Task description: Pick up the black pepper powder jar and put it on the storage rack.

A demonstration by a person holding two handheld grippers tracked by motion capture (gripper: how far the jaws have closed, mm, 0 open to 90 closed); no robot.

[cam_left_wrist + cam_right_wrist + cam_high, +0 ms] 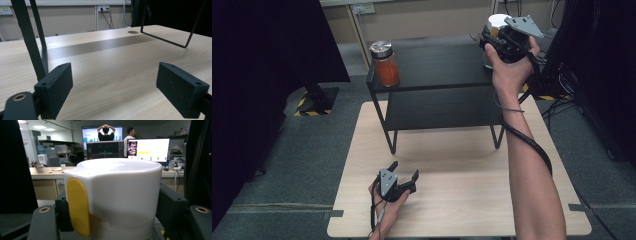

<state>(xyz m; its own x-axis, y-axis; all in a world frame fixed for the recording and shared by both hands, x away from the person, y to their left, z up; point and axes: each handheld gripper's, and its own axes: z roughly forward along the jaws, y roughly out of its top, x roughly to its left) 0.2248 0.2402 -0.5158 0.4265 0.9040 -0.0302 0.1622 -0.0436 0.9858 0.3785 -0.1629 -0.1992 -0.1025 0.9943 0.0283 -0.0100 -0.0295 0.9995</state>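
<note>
A white container [496, 21] with a yellow tab [77, 207] on its side is at the right end of the black shelf's top board [437, 65]. My right gripper [492, 42] is shut on it, one black pad on each side of the white body [120, 187]. Whether the container rests on the board or hangs just above it, I cannot tell. A glass jar [385, 65] of orange-red filling with a silver lid stands upright at the board's left end. Near the wooden table's [462, 200] front edge, my left gripper [404, 170] lies low and open, nothing between its pads [57, 87].
The two-tier black shelf stands on the far half of the table, with thin legs [27, 37] just ahead of my left gripper. Black curtains [262, 60] hang at the left and cables [562, 95] lie on the floor at the right. Monitors [147, 148] and people stand far behind the container.
</note>
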